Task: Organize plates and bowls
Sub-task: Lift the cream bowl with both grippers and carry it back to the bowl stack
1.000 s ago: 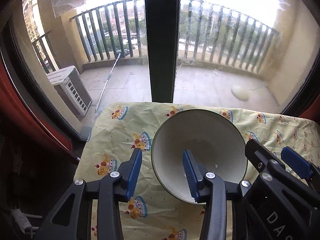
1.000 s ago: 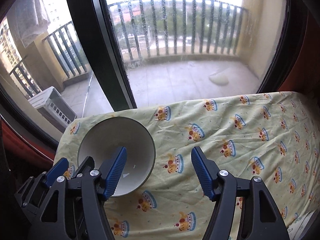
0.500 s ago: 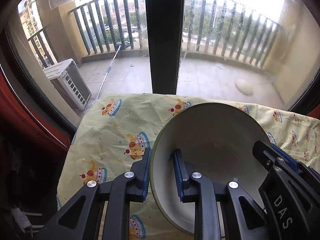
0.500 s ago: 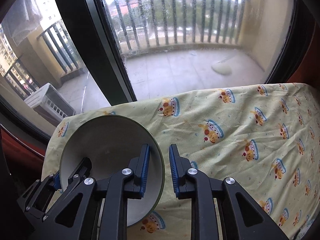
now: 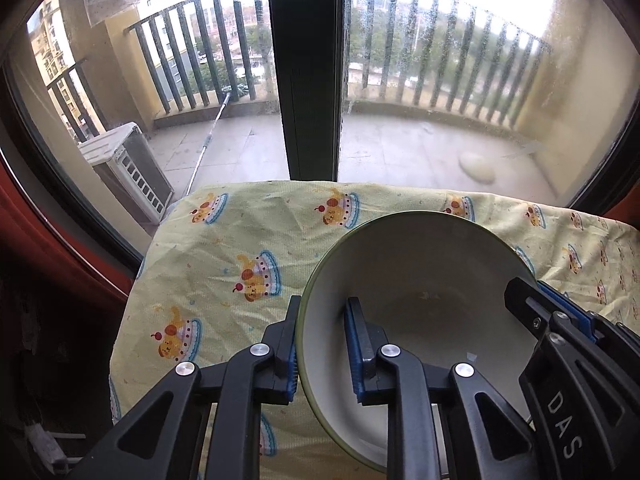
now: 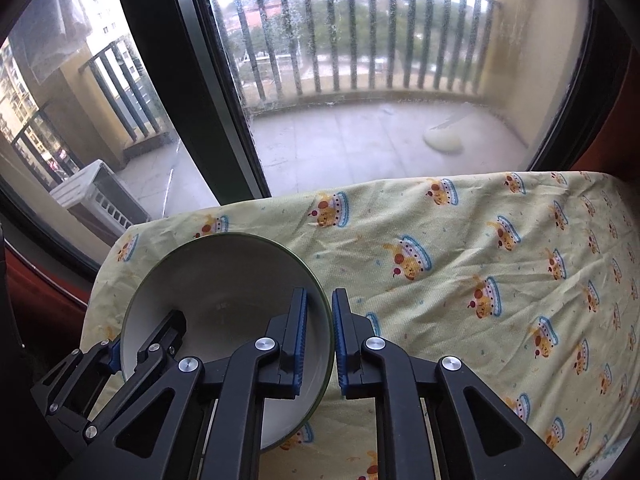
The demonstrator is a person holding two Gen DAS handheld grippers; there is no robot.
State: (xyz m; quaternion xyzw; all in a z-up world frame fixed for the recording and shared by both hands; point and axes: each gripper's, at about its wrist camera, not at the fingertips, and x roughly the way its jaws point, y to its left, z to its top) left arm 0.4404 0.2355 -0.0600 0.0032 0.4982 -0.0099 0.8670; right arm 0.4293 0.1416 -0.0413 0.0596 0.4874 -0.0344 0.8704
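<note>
1. We have the bowl clamped from both sides: the left gripper pinches its left wall, one pad outside and one inside, and the right gripper does the same on the opposite wall.
2. The bowl sits low over the near-left part of the tabletop, which is covered by a yellow cloth printed with cakes. It looks tilted toward the cameras. We cannot tell whether its base touches the cloth or hangs just above it.
3. No plates or other bowls are in view, so we judge the destination lies out of frame.
4. Risks as we see them:
   - Each pair of jaws bites only a thin, curved, glazed rim, so uneven squeezing could let the bowl slip or rotate.
   - If our two hands drift apart or twist differently, the rim could be pried out of one grip.
   - The cloth is wrinkled, so dragging the bowl instead of lifting could bunch the fabric.
</note>
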